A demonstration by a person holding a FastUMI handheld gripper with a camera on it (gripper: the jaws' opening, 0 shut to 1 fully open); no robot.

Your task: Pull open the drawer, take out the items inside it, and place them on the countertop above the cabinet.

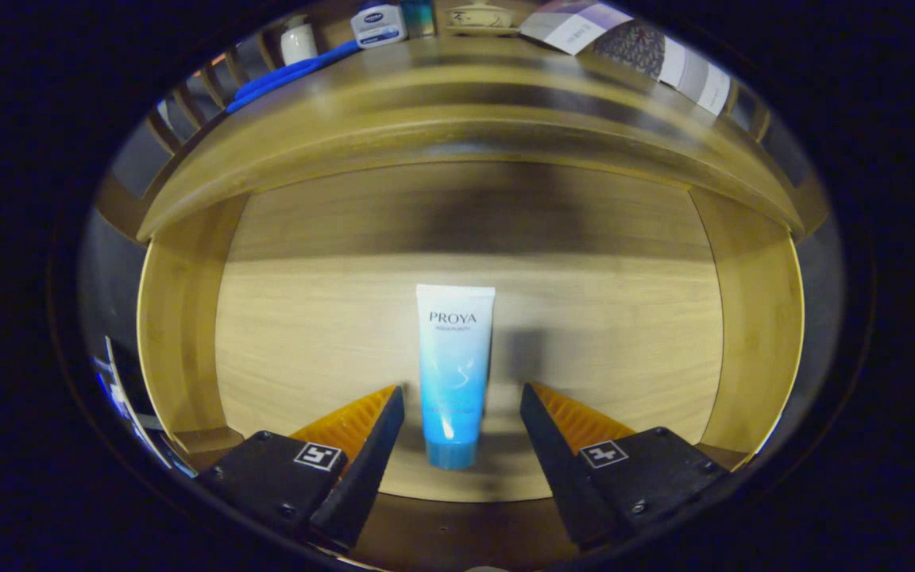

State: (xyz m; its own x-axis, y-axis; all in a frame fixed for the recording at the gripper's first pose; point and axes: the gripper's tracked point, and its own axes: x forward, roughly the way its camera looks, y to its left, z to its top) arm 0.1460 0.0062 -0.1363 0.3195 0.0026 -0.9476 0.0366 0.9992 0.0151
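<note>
One tube [455,373] lies flat on the floor of the open drawer [187,318], cap end nearest the gripper [461,409]. Fingers spread wide, tube's near end between them, neither touching. Countertop [426,75] on the far side holds jars and packets.

Jar [377,24], booklets [632,44], blue cloth [291,75].
</note>
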